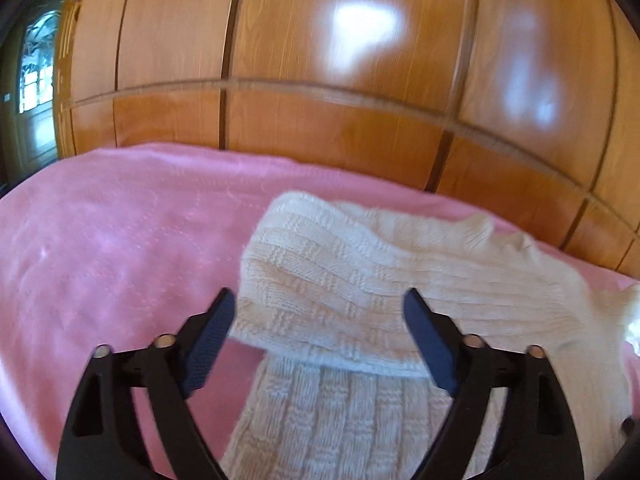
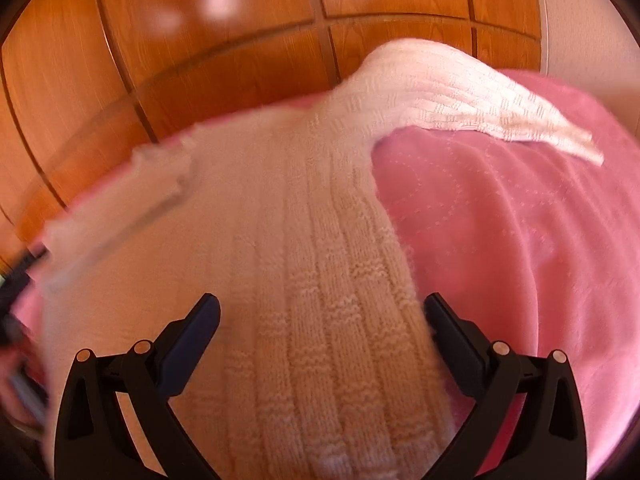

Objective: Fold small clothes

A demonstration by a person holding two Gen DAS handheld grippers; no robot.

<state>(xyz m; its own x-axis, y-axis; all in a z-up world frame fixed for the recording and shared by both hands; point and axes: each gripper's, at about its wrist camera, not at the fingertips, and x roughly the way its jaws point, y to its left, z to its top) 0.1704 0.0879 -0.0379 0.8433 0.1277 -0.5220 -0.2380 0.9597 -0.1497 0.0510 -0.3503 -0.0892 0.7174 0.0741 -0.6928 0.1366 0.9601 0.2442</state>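
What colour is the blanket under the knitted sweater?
Pink. The soft pink blanket lies under the cream ribbed knit sweater, clearest in the left wrist view.

Both tools match — the left gripper (image 1: 320,300) and right gripper (image 2: 320,308) each have glossy black plastic arms with cut-out slots, two round silver pins on either arm, and dark navy textured pads (image 1: 210,344) facing inward at the tips.

I see a cream sweater (image 1: 340,276) with basket-weave ribs, on a pink quilted blanket (image 1: 120,232), before orange-brown wood panels (image 1: 280,40).
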